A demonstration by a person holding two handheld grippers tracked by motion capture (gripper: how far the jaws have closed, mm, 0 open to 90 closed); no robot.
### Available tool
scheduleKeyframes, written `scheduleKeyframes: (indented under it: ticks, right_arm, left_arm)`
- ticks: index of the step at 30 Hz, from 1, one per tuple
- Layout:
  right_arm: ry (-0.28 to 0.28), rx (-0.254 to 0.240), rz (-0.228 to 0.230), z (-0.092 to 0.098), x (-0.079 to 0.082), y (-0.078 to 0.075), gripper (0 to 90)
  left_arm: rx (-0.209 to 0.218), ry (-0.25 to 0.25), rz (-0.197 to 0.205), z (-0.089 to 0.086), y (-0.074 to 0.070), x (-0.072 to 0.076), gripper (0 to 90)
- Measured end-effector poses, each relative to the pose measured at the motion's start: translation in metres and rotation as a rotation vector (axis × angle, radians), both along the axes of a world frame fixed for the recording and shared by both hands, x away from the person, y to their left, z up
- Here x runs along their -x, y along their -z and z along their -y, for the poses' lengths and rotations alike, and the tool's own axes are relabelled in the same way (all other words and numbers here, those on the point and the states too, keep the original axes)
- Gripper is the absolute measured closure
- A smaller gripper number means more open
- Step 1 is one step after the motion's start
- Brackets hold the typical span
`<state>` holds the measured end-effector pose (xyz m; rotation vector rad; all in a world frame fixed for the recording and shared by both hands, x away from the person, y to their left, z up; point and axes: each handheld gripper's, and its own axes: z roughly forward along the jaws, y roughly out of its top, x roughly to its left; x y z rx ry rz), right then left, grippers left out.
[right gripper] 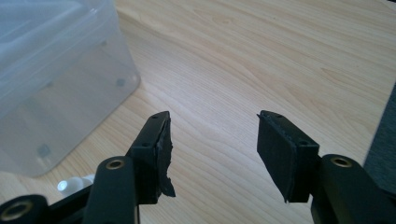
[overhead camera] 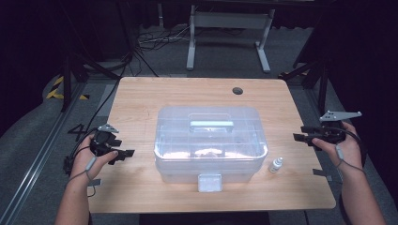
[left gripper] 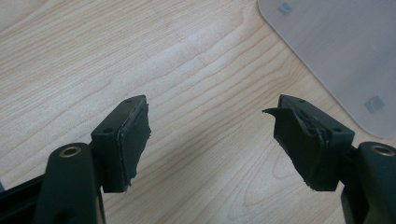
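Note:
A clear plastic storage box (overhead camera: 210,140) with a lid, a top handle (overhead camera: 211,124) and a front latch (overhead camera: 209,182) stands shut in the middle of the wooden table (overhead camera: 141,103). A small white dropper bottle (overhead camera: 276,164) stands just right of it, and its cap end (right gripper: 74,184) peeks in low in the right gripper view. My left gripper (overhead camera: 123,153) hovers left of the box, jaws open and empty; the box corner (left gripper: 345,56) lies ahead of its gripper (left gripper: 212,135). My right gripper (overhead camera: 300,133) is held near the table's right edge, open and empty (right gripper: 212,154), with the box (right gripper: 56,79) to its left.
A round cable hole (overhead camera: 238,90) sits near the table's far edge. Beyond the table stands a white desk frame (overhead camera: 225,33) with cables on the grey floor. Bare wood lies on both sides of the box.

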<state>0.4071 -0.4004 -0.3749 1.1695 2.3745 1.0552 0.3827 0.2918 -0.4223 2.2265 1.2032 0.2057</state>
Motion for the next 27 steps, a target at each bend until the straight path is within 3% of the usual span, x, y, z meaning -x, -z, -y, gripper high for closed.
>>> scheduleKeyframes:
  ticks: [2,7,17,24,27]
  right_arm:
    - [-0.018,0.035,0.006,-0.003,-0.001,-0.009,45.6]
    - [-0.057,0.009,0.021,-0.009,-0.004,-0.027,45.3]
    - [-0.131,0.025,0.058,-0.030,-0.008,-0.059,44.4]
    - [-0.215,0.025,0.080,-0.058,-0.009,-0.077,42.7]
    - [-0.266,0.034,0.072,-0.078,-0.006,-0.085,41.8]
  left_arm:
    - [0.002,-0.003,0.009,0.000,-0.002,0.001,27.5]
    - [0.018,-0.009,0.016,-0.004,-0.004,0.003,27.5]
    - [0.021,-0.027,-0.006,-0.010,-0.001,0.006,27.4]
    - [0.014,-0.036,0.007,-0.011,-0.001,0.011,27.3]
    - [0.018,-0.045,-0.005,-0.012,-0.001,0.012,27.3]
